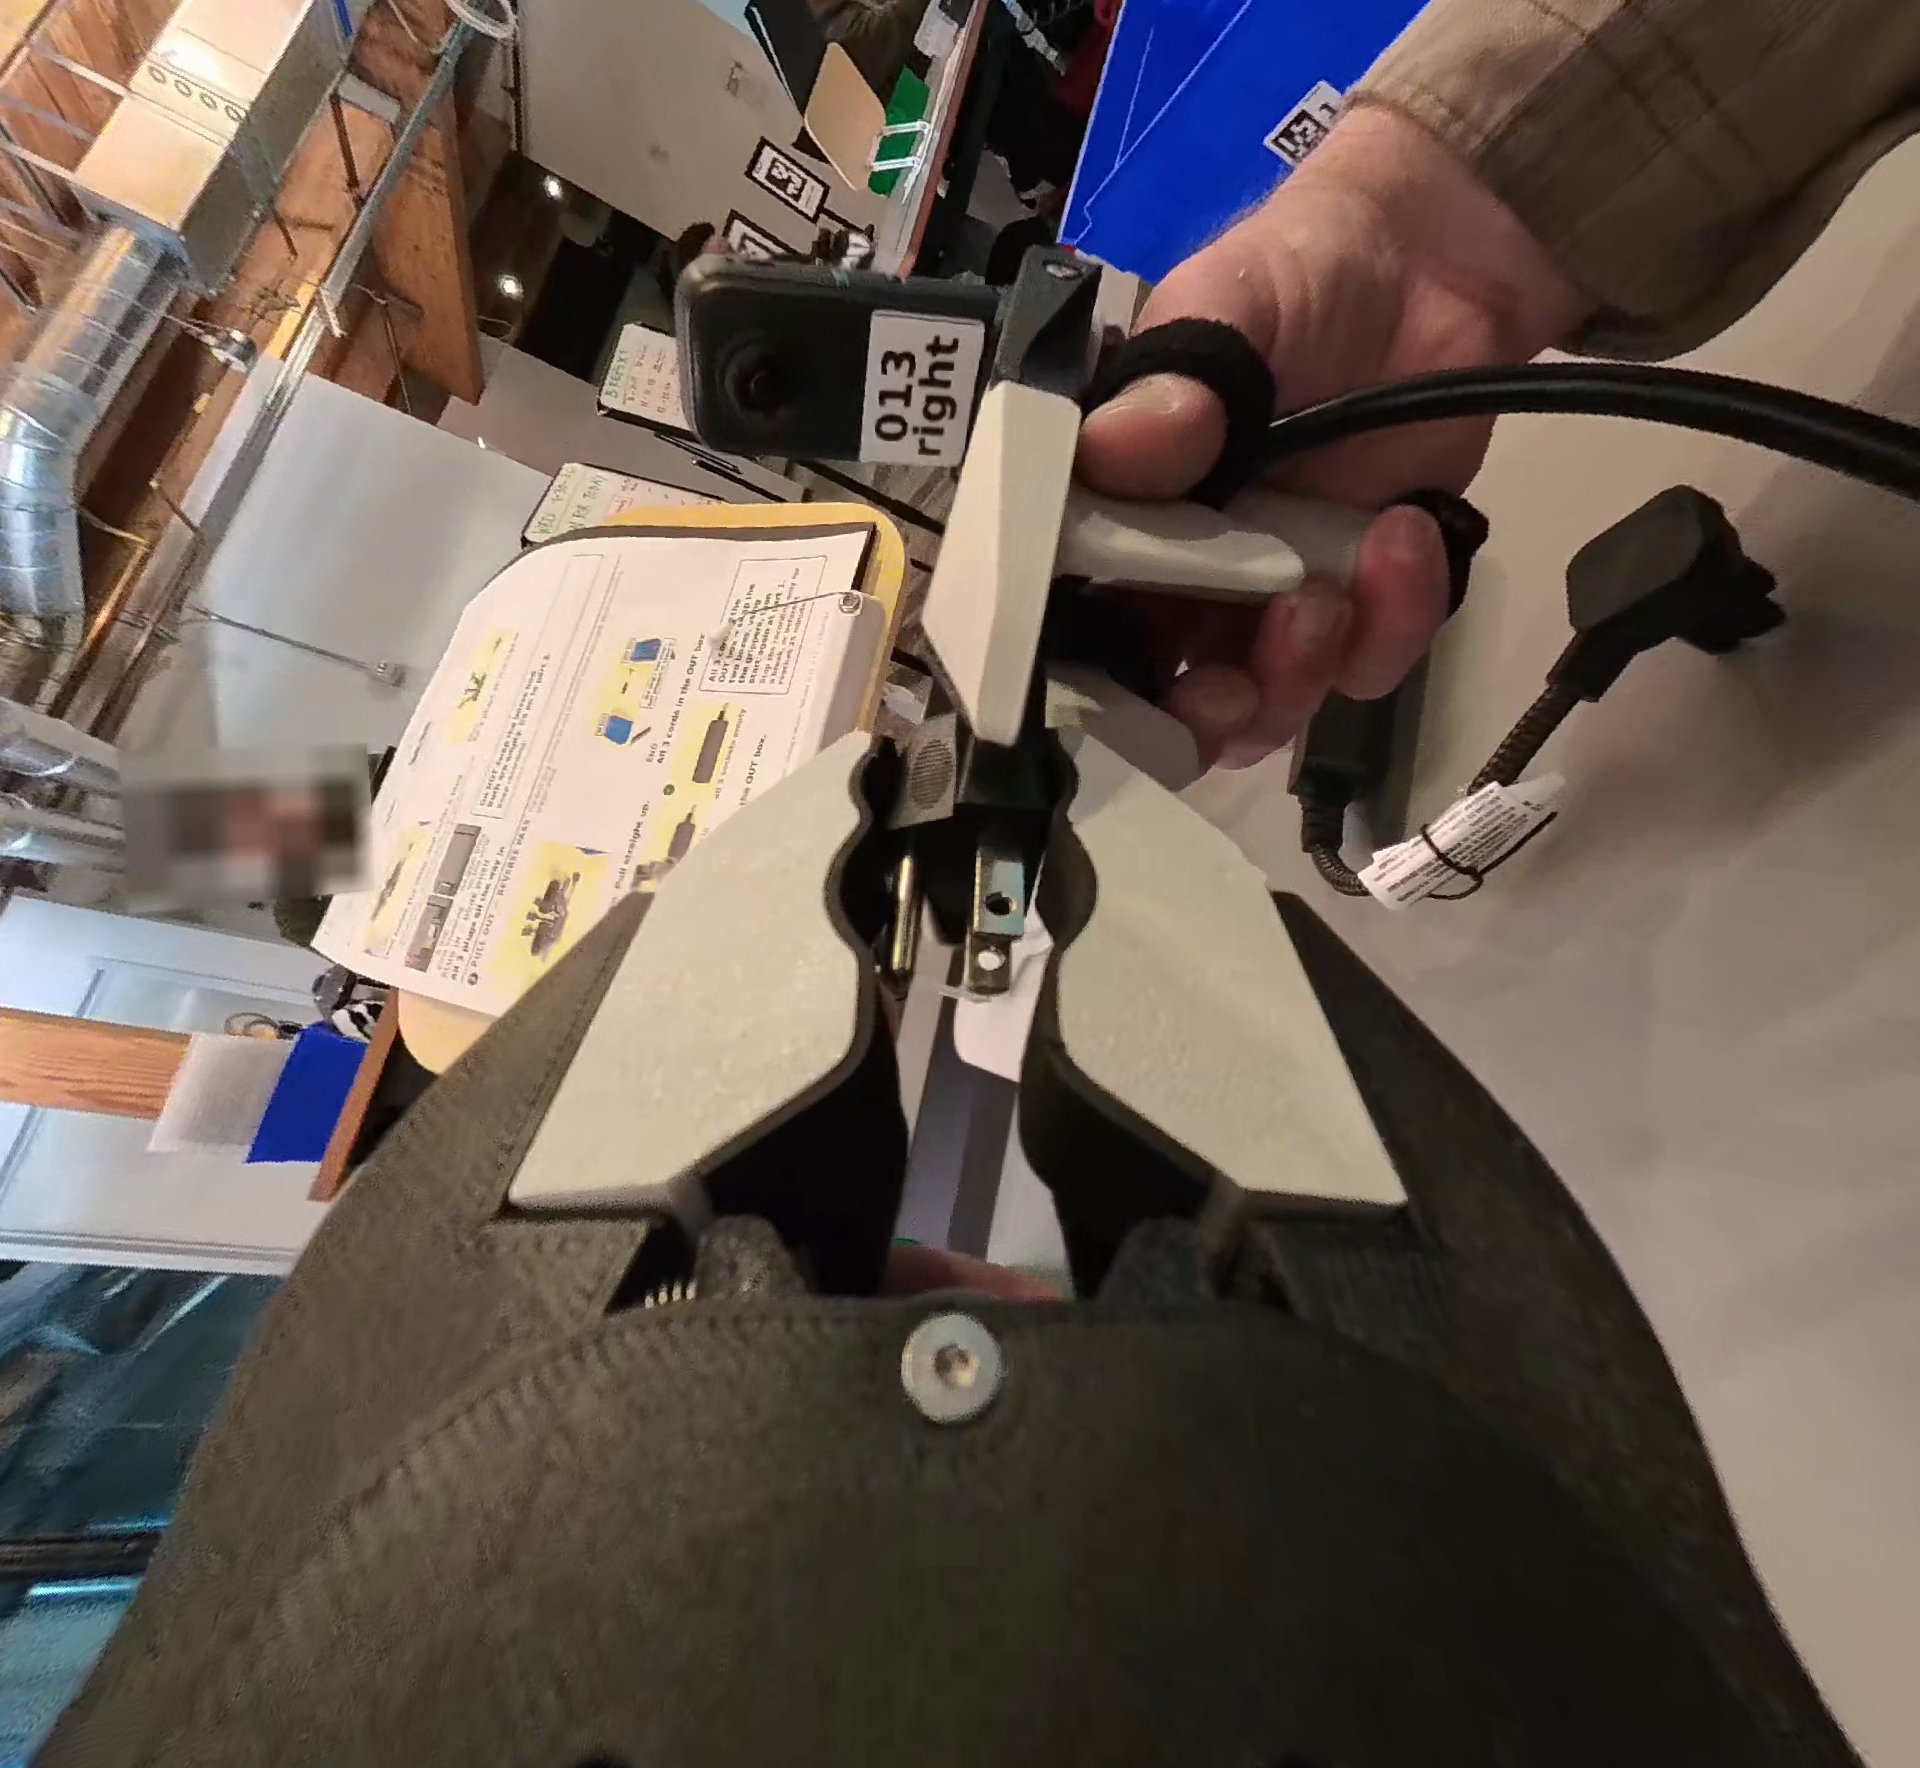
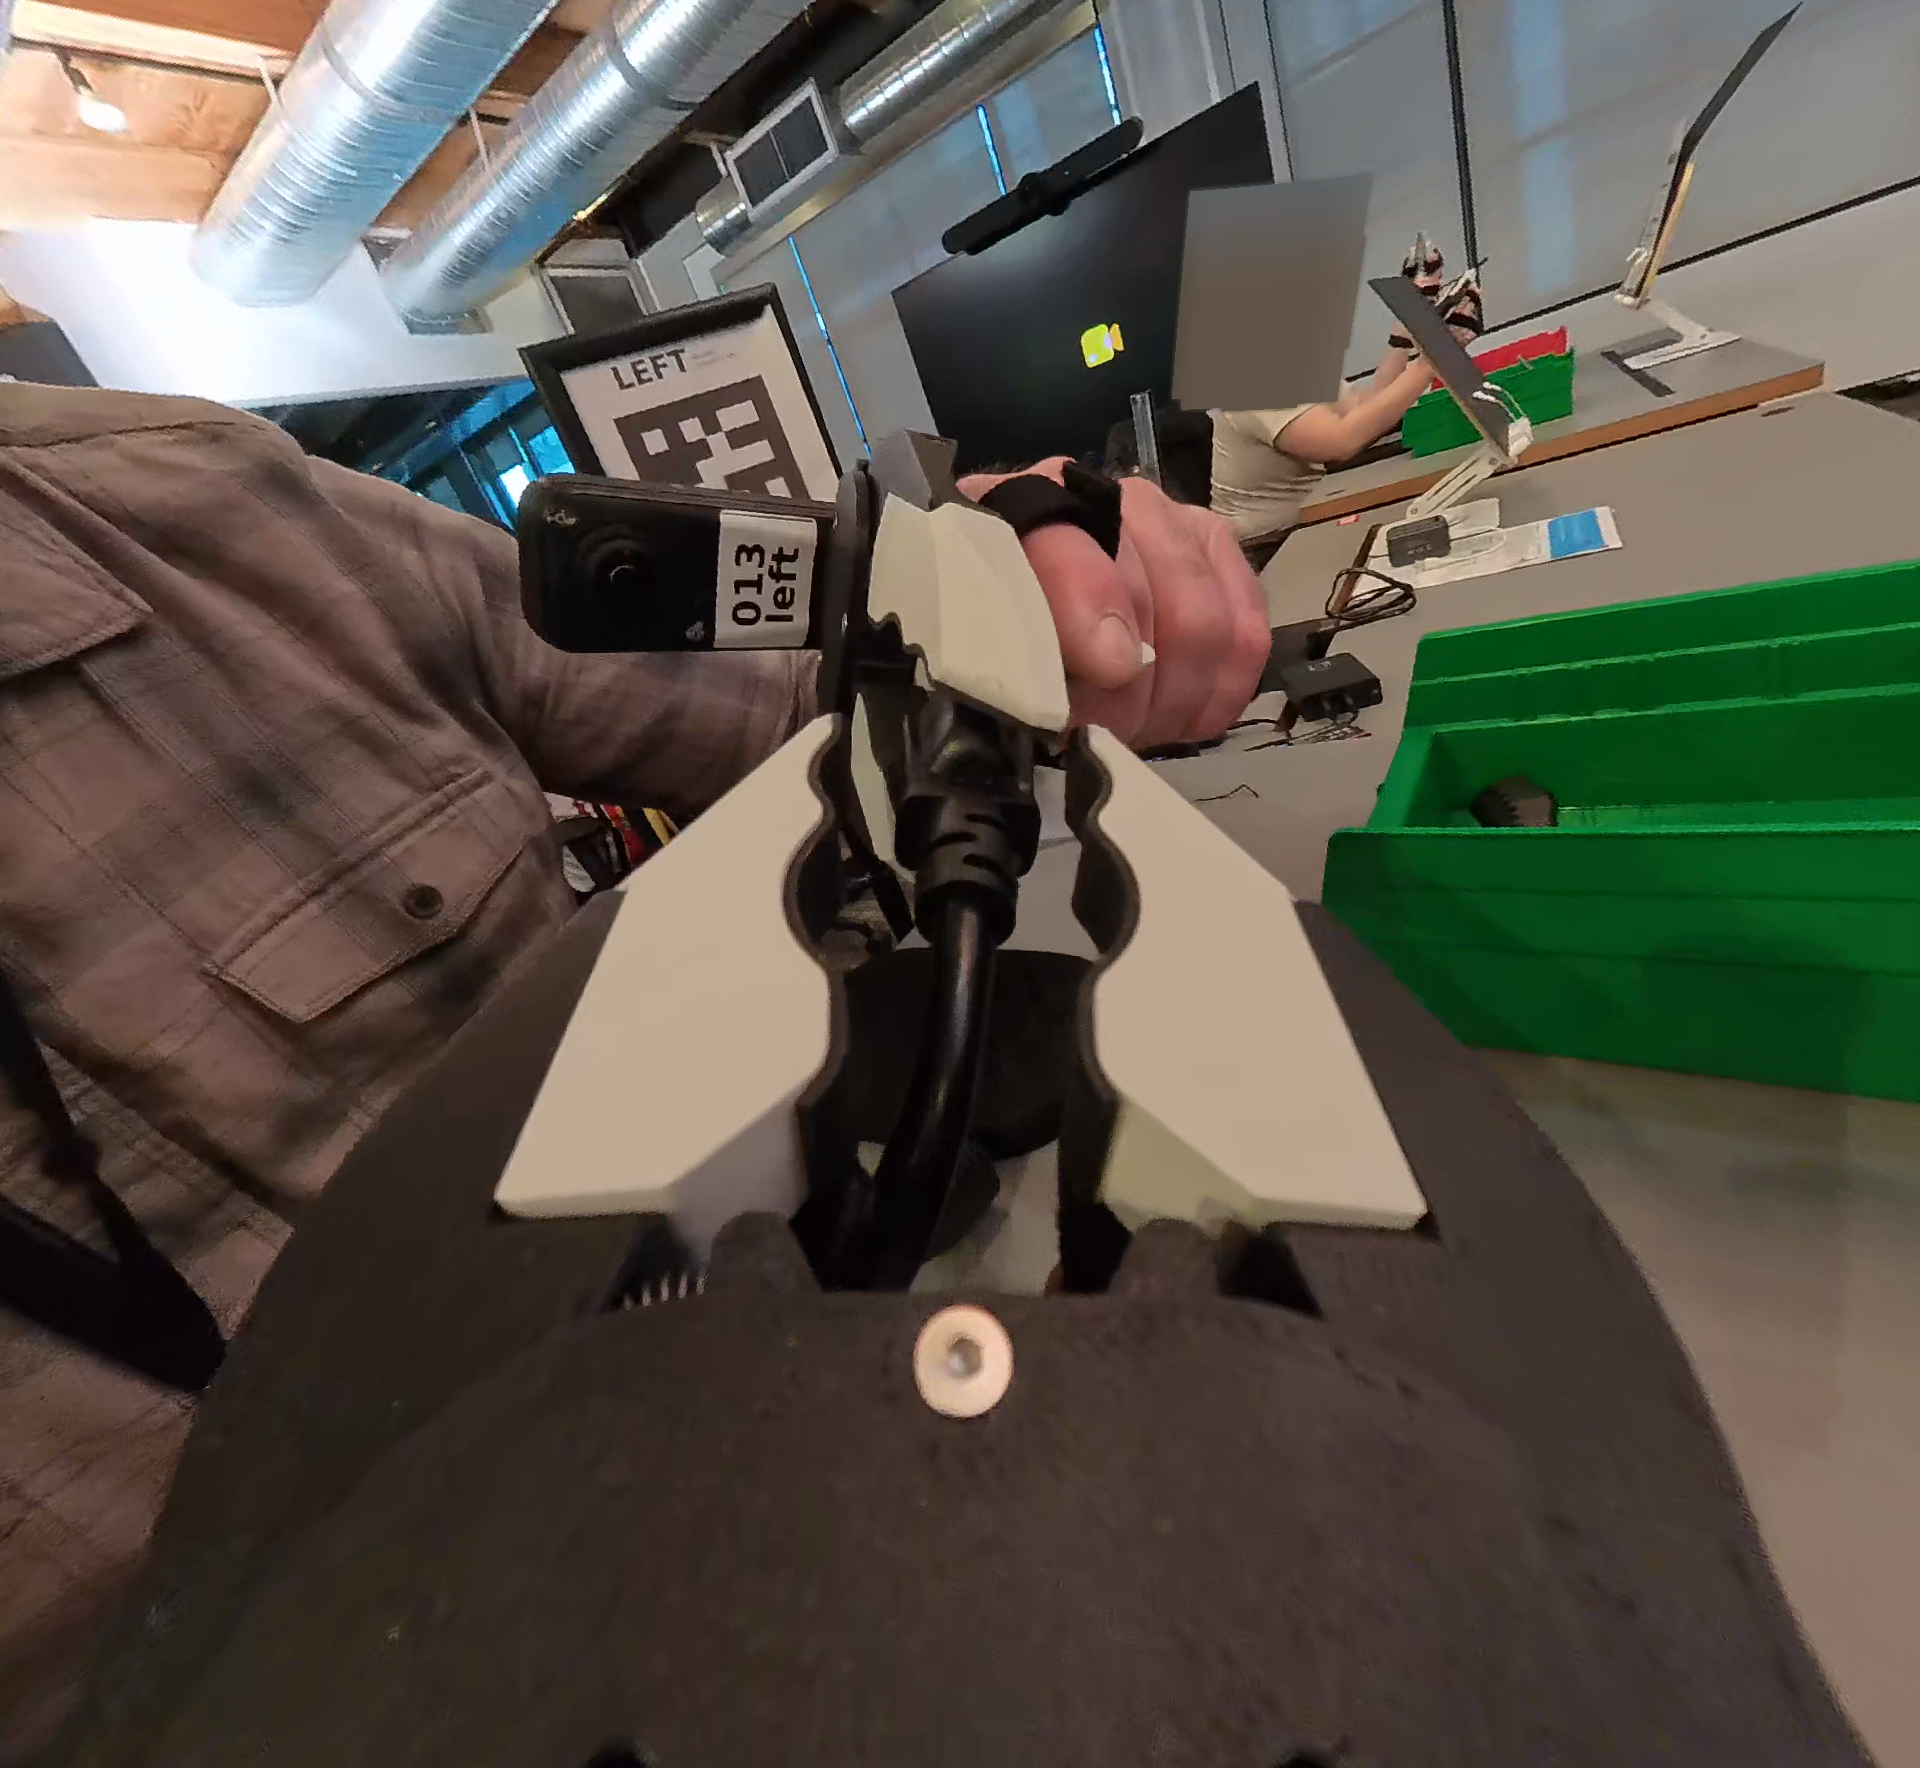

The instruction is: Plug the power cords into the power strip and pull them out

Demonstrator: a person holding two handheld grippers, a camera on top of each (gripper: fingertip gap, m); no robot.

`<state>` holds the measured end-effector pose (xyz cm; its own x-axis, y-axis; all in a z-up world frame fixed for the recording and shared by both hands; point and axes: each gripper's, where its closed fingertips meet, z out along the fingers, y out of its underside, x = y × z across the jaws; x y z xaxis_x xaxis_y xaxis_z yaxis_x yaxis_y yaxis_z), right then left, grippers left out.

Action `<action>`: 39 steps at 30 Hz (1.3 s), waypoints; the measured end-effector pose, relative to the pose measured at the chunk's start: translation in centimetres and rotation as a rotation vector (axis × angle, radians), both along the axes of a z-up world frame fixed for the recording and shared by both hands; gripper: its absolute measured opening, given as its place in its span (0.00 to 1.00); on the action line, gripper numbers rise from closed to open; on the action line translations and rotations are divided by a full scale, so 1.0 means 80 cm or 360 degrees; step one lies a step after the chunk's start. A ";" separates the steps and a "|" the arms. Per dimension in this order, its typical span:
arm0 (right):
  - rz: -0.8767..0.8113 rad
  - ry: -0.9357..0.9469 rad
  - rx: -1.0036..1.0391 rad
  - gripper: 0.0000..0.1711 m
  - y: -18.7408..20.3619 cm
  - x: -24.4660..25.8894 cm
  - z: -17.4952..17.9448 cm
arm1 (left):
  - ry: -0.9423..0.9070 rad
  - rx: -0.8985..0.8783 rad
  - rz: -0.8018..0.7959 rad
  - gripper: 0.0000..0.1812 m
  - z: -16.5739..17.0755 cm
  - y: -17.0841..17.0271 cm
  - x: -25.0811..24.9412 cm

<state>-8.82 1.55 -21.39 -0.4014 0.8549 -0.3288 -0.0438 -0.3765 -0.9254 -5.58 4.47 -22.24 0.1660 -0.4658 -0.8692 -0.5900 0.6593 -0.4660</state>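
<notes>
Both grippers meet in mid-air over the table point(image 1: 1558, 1043), well above it, on one black plug point(image 1: 971, 845): the right gripper point(image 2: 961, 773) and left gripper point(image 1: 961, 783) each look clamped on it, likely a handover; next, one releases, then finds the unseen strip

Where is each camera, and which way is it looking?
Left wrist view: rides on the left gripper, looking along its fingers at the plug, the right gripper and the hand holding it; a table lies behind.
Right wrist view: rides on the right gripper, looking back at the left gripper, the other hand and a shirt sleeve; a green bin sits right.
Both views show the same black plug, and each shows the opposite gripper.
</notes>
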 end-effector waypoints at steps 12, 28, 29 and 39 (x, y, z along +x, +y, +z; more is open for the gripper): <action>-0.0035 -0.0004 -0.0025 0.13 0.006 -0.002 -0.002 | -0.0184 -0.0024 0.0123 0.14 0.002 0.006 0.000; -0.0297 -0.0058 0.0204 0.13 0.029 0.043 0.032 | -0.0265 -0.0134 0.0099 0.22 0.043 0.017 -0.019; -0.0328 -0.0065 0.0221 0.13 0.033 0.051 0.037 | -0.0313 -0.0185 0.0088 0.21 0.052 0.020 -0.025; -0.0505 -0.0048 0.0390 0.13 0.027 0.147 0.103 | 0.0002 -0.0941 -0.0025 0.22 -0.027 0.078 0.045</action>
<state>2.98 3.69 -13.14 -0.0982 0.9894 -0.1074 -0.0941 -0.1166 -0.9887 -2.00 10.72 -24.41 0.1545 -0.8737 -0.4612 -0.5831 0.2962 -0.7565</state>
